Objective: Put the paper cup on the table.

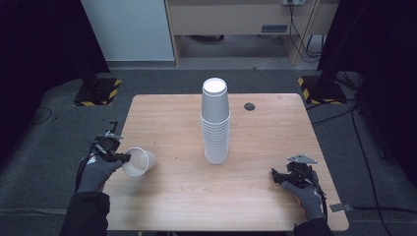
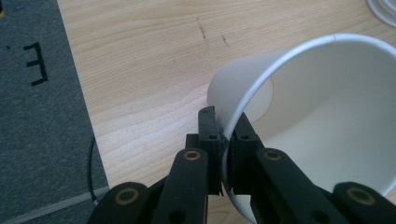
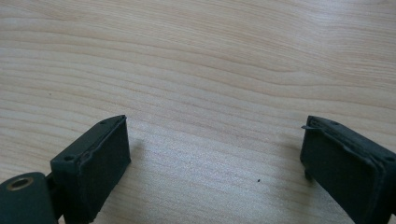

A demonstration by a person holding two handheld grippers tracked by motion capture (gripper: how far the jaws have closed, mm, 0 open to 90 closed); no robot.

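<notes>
Black jaws of the left tool (image 2: pixel 223 140) are nearest in the left gripper view, and they are clenched on the rim of a single white paper cup (image 2: pixel 322 121), one jaw outside the wall and one inside. In the high view this cup (image 1: pixel 139 161) is tilted on its side near the left edge of the tabletop (image 1: pixel 275 196), its mouth turned toward the person; I cannot tell if its wall touches the wood. The tall stack of white cups (image 1: pixel 215 123) stands upside down in the middle of the tabletop, well apart from the held cup.

The right tool (image 1: pixel 278 176) rests low near the right front corner, and in the right gripper view its jaws stand wide apart over bare wood, holding nothing.

I judge that the step in hand is carrying one cup in the left tool, probably toward the stack. The next move would call for lifting the cup, turning its mouth downward, bringing it exactly above the stack's top and lowering it straight. The thin rim can bend, so the grip must stay gentle.
</notes>
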